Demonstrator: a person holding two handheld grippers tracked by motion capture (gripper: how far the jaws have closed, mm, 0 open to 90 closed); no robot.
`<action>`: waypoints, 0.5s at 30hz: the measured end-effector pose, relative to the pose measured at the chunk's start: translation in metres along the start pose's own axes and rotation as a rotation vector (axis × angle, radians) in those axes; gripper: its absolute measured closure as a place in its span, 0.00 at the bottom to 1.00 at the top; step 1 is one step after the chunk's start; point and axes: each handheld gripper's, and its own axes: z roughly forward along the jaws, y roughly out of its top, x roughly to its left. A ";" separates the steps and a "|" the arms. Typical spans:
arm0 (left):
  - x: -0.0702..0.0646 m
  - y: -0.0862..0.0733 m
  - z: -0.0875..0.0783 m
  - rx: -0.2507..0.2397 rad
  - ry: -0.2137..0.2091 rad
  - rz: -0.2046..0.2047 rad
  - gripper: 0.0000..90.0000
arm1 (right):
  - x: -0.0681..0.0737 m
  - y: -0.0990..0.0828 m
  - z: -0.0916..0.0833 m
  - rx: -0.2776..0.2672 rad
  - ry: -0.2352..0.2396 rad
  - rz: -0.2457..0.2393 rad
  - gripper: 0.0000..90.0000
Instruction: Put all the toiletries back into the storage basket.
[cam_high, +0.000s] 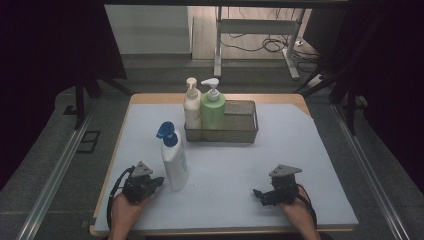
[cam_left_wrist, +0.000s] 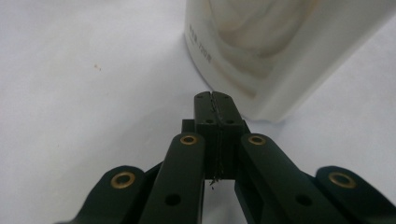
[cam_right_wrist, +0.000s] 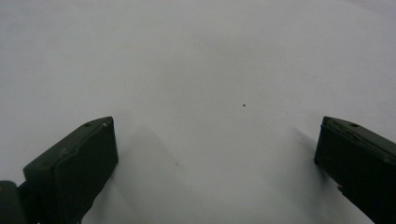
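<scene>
Tabletop (cam_high: 280, 165) covered by a pale sheet carries a tall white plastic pump bottle with a blue nozzle (cam_high: 173, 162), standing upright near the front left. The left tool (cam_high: 159, 182), held in the person's left hand (cam_high: 125, 207), sits just left of that bottle with its tips pointing at the bottle's lower part; in the left gripper view the left tool's (cam_left_wrist: 215, 100) two black jaws are pressed flat together with nothing between them, their tips just short of the bottle's white base (cam_left_wrist: 261, 56), and whether they touch it cannot be told. No earlier picture is on hand for comparison. The right tool (cam_high: 260, 194), in the right hand (cam_high: 300, 212), rests near the front right, well apart from the bottle, its jaws spread wide over bare sheet. At the back stands a grey wire-mesh metal basket (cam_high: 240, 125) holding a cream pump bottle (cam_high: 192, 107) and a light green pump bottle (cam_high: 213, 107), side by side at its left end.
</scene>
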 end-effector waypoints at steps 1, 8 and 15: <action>-0.001 0.001 0.001 -0.008 -0.007 0.003 1.00 | 0.000 0.000 0.000 0.000 0.000 0.000 0.00; -0.007 0.006 0.005 -0.008 -0.004 0.026 1.00 | 0.000 0.000 0.000 0.000 0.000 0.000 0.00; -0.008 0.006 0.006 -0.013 -0.004 0.012 1.00 | 0.000 0.000 0.000 0.000 0.000 0.000 0.00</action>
